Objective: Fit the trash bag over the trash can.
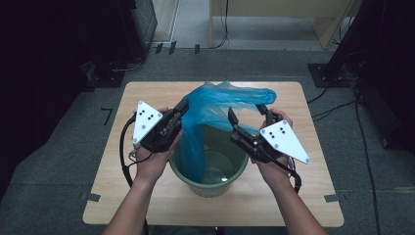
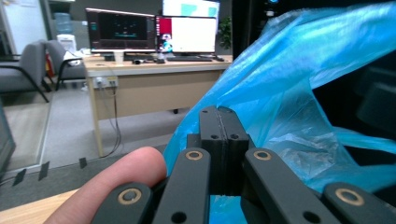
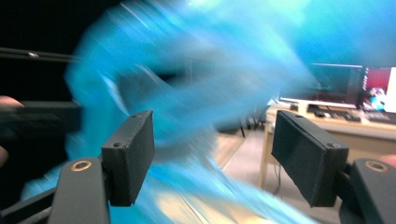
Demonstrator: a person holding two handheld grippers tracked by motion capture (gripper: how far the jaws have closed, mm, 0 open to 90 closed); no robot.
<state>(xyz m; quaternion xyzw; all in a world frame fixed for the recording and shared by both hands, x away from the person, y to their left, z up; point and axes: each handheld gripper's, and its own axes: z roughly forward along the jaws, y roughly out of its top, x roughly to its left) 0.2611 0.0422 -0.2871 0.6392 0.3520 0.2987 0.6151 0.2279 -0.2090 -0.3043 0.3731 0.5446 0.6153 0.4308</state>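
A thin blue plastic bag [image 1: 215, 105] hangs over a green bin [image 1: 210, 188] at the table's middle, its lower part drooping inside the bin. My left gripper [image 1: 184, 105] holds the bag's left edge; in the left gripper view its jaws meet flat, with blue film [image 2: 280, 98] bunched around them. My right gripper [image 1: 247, 113] hovers at the bag's right side, jaws spread wide. In the right gripper view the blurred bag [image 3: 187, 79] fills the space beyond the open fingers [image 3: 130, 154] and nothing lies between them.
The bin stands on a small wooden table [image 1: 147, 93] with bare wood on both sides. Dark floor and cables surround the table. A desk with monitors [image 2: 154, 32] stands far behind.
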